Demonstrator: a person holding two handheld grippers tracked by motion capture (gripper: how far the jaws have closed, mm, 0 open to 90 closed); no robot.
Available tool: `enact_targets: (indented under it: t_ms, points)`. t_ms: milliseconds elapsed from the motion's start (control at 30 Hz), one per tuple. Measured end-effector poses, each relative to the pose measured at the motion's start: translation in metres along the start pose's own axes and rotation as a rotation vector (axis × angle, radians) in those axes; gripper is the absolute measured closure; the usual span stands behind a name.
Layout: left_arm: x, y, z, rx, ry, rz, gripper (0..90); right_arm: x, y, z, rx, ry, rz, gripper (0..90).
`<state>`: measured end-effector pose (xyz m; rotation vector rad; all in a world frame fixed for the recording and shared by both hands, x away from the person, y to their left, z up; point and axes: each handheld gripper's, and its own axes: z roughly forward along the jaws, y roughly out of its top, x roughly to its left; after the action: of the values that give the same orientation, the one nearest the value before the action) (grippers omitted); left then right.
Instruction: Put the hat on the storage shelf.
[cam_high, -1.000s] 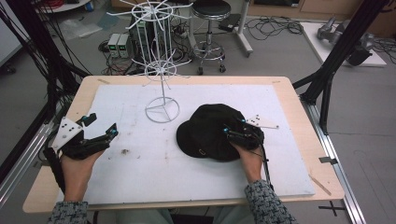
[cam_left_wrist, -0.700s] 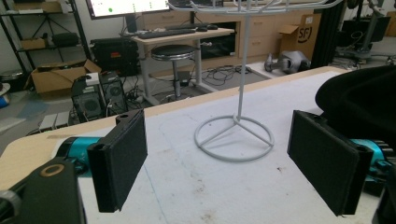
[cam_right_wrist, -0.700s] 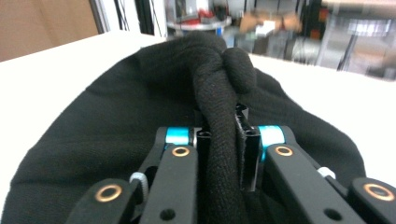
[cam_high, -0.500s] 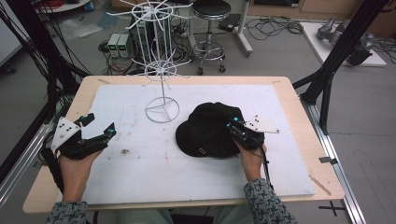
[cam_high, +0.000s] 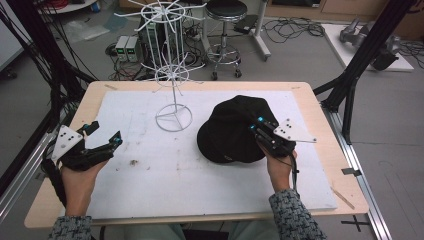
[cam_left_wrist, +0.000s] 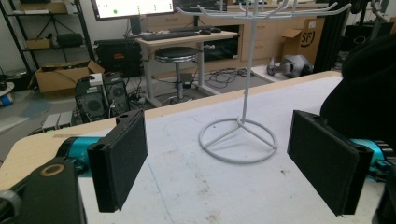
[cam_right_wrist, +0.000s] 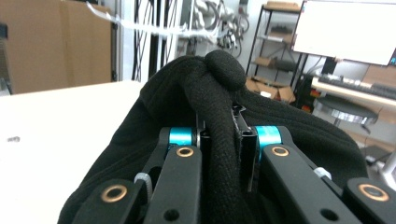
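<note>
The right gripper (cam_high: 260, 129) has just closed its jaws on a thick fold of the black knitted fabric hat (cam_high: 231, 131), which bunches up right between its pads while the rest sags onto the white foam board (cam_high: 150, 185) below. The risk: that pinch is narrow, so the heavy cloth could slip out or snag the white wire rack (cam_high: 173, 80) off to its left. The left gripper (cam_high: 102, 142) idles wide open, nothing between its pads.

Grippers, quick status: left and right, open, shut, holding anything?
Left gripper: open, nothing between its jaws.
Right gripper: shut on a fold of the black hat.
</note>
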<state>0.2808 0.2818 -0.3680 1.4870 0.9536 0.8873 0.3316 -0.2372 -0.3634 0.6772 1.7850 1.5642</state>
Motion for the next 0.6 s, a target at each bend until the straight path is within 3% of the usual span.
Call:
enact_targets:
  t_ms: [367, 600]
  points:
    - [0.000, 0.000, 0.000, 0.001, 0.002, -0.003, 20.3, -0.015, 0.045, -0.021, -0.059, 0.002, -0.059, 84.8]
    - [0.002, -0.001, -0.001, 0.004, 0.008, -0.006, 20.2, -0.024, 0.076, -0.028, -0.094, 0.013, -0.067, 84.8]
